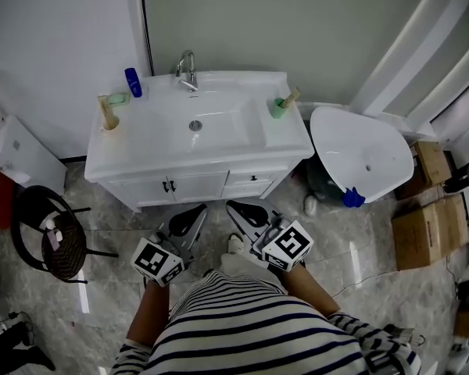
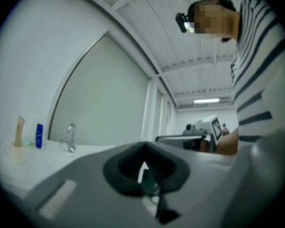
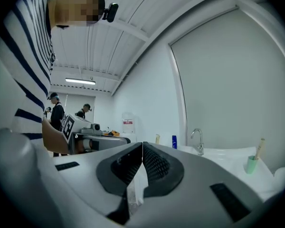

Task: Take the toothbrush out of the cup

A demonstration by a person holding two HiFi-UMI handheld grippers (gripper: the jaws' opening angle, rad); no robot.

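Observation:
A white vanity sink (image 1: pixel 152 158) carries two cups. The green cup (image 1: pixel 277 109) at its right end holds a wooden toothbrush (image 1: pixel 290 98); a beige cup (image 1: pixel 109 122) at the left end holds another wooden brush (image 1: pixel 105 108). Both grippers hover over the floor in front of the cabinet, well short of either cup. My left gripper (image 1: pixel 198 209) is shut and empty, and so is my right gripper (image 1: pixel 234 206). The left gripper view has the beige cup (image 2: pixel 17 153) far left. In the right gripper view the green cup (image 3: pixel 251 165) and its brush (image 3: pixel 260 148) show at far right.
A faucet (image 1: pixel 187 70) and a blue bottle (image 1: pixel 133 82) stand at the sink's back. A white ceramic basin (image 1: pixel 359 155) leans to the right of the cabinet, with cardboard boxes (image 1: pixel 426 229) beyond. A black stool (image 1: pixel 51 233) stands on the left floor.

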